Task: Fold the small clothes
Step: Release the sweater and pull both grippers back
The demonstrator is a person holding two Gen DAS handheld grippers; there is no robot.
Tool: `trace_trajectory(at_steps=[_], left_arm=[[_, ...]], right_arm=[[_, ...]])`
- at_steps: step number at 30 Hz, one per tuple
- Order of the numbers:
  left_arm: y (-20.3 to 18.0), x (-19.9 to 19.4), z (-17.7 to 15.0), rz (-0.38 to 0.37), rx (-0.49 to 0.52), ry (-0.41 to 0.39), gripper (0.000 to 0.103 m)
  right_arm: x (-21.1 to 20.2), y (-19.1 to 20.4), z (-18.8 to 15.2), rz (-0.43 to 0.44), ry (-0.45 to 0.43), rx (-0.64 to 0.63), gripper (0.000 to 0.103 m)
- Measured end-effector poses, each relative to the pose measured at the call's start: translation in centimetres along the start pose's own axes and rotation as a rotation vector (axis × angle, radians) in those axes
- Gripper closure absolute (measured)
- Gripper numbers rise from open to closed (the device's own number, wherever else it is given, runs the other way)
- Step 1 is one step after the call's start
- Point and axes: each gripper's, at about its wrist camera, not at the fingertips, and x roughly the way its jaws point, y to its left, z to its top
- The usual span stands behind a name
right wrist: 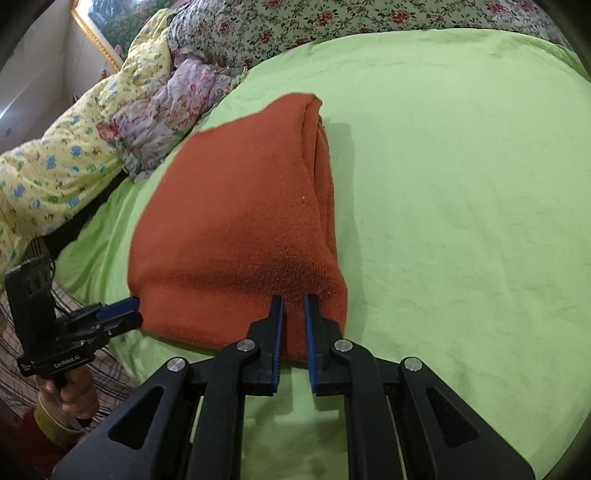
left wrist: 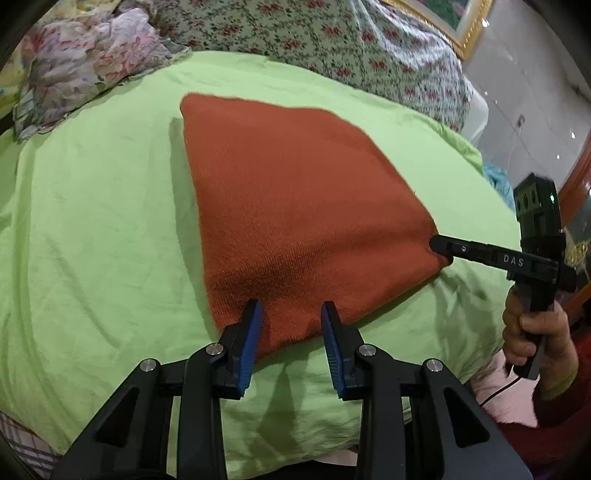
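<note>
Lying folded on green sheet [left wrist: 92, 221], orange knit [left wrist: 295, 203]; right view shows stacked layers; left gripper [left wrist: 291, 314] fingers wide, right gripper [right wrist: 294, 301] narrow.

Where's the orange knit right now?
The folded orange knit lies mid-frame on the green sheet, its near edge between the left gripper and right gripper.

We count one folded orange knit garment [left wrist: 295, 206], one green sheet [left wrist: 92, 221] on the bed, two tongs, left [left wrist: 291, 314] and right [right wrist: 293, 306], two floral quilts and one gilt-framed picture [left wrist: 450, 18].
</note>
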Motion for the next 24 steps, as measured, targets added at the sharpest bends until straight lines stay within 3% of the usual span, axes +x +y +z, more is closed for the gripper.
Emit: trace_trajectory(at_steps=[6, 10, 13, 14, 15, 18, 24], left_arm=[[0.6, -2.0, 1.7, 0.015, -0.036, -0.057, 0.064], [1.2, -2.7, 2.6, 0.069, -0.088, -0.082, 0.056], [0.9, -3.2, 2.2, 0.116, -0.103, -0.105, 0.053], [0.7, -3.4, 2.1, 0.121, -0.107, -0.109, 0.051], [0.6, -3.5, 1.9, 0.122, -0.108, -0.113, 0.049], [-0.5, -3.8, 0.8, 0.147, -0.106, -0.110, 0.037], [-2.9, -3.3, -1.4, 0.253, -0.055, -0.078, 0.034]], right_arm=[[-2.5, 0.9, 1.3, 0.023, -0.075, -0.013, 0.089], [-2.9, 1.7, 2.0, 0.040, -0.094, -0.018, 0.088], [-2.9, 2.8, 1.7, 0.044, -0.093, -0.045, 0.075], [-3.0, 3.2, 1.6, 0.046, -0.094, -0.057, 0.061], [-3.1, 3.5, 1.4, 0.047, -0.100, -0.067, 0.054], [-3.8, 4.7, 0.5, 0.045, -0.120, -0.115, 0.054], [-4.5, 4.6, -1.5, 0.014, -0.114, -0.129, 0.053]])
